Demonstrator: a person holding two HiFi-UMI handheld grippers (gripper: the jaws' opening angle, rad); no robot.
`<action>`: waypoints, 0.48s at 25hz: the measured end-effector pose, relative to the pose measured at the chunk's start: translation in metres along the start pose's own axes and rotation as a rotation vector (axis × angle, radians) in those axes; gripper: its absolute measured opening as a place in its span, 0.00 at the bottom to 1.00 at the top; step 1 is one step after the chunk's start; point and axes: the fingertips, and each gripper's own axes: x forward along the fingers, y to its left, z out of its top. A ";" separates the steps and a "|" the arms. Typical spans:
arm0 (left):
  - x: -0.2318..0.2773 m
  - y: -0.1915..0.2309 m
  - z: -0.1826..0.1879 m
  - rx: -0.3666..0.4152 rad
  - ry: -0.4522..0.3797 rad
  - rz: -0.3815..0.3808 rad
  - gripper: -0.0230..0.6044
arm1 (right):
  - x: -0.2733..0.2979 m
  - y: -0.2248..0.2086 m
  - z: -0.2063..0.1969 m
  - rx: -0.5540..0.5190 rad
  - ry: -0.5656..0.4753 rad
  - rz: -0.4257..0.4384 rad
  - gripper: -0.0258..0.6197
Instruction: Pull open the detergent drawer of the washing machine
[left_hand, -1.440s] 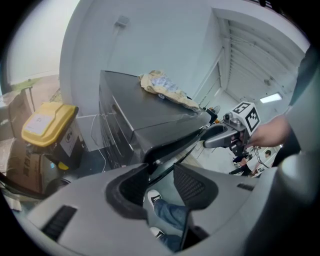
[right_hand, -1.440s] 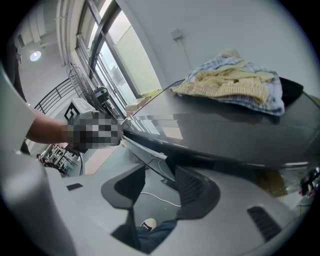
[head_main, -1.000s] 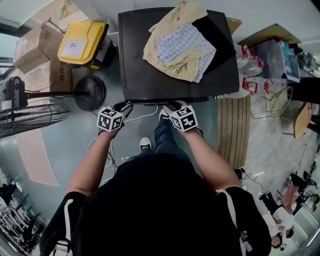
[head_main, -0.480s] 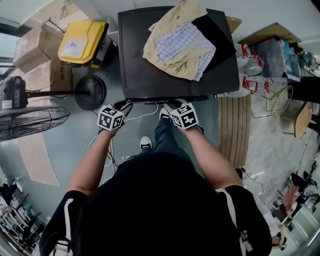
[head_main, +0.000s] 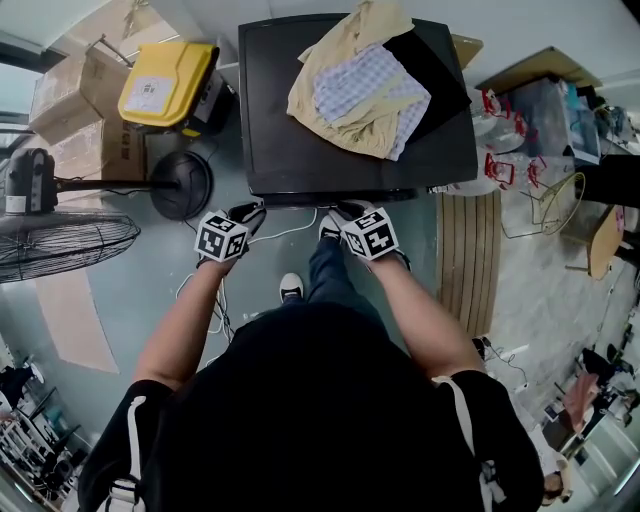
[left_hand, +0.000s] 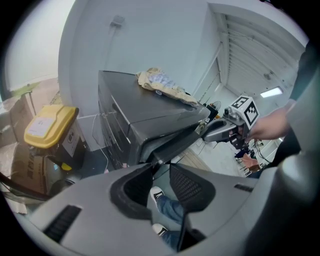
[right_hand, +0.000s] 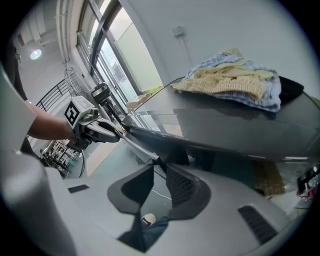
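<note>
Grey floor (head_main: 140, 290) round washing machine (head_main: 300, 120) | detergent drawer unseen, likely under machine's front lip (left_hand: 175, 142) | left hand-held gripper (left_hand: 160, 167), right hand-held gripper (right_hand: 160, 170) unclenched, jaws just closing round lip, not pinching | risk: shallow bite slipping off on pull

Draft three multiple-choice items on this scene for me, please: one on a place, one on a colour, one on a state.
1. Where does the crumpled heap of clothes lie? A on the floor; B on the dark grey washing machine; C on a chair.
2. What colour is the checked cloth in it? A red and black; B blue and white; C green.
3. How is the yellow plastic lid of the bin? A shut; B propped open; C taken off.
Answers: 1 B, it rests on the machine's flat top; 2 B, pale blue checks on white; 3 A, it lies flat on the bin.
</note>
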 end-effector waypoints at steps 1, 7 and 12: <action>-0.001 -0.002 -0.001 0.000 0.002 -0.002 0.21 | -0.001 0.001 -0.002 -0.002 0.002 0.000 0.16; -0.004 -0.012 -0.011 0.007 0.014 -0.014 0.21 | -0.006 0.007 -0.012 0.005 0.015 0.002 0.16; -0.009 -0.025 -0.023 0.014 0.025 -0.031 0.20 | -0.014 0.016 -0.025 -0.005 -0.007 -0.014 0.15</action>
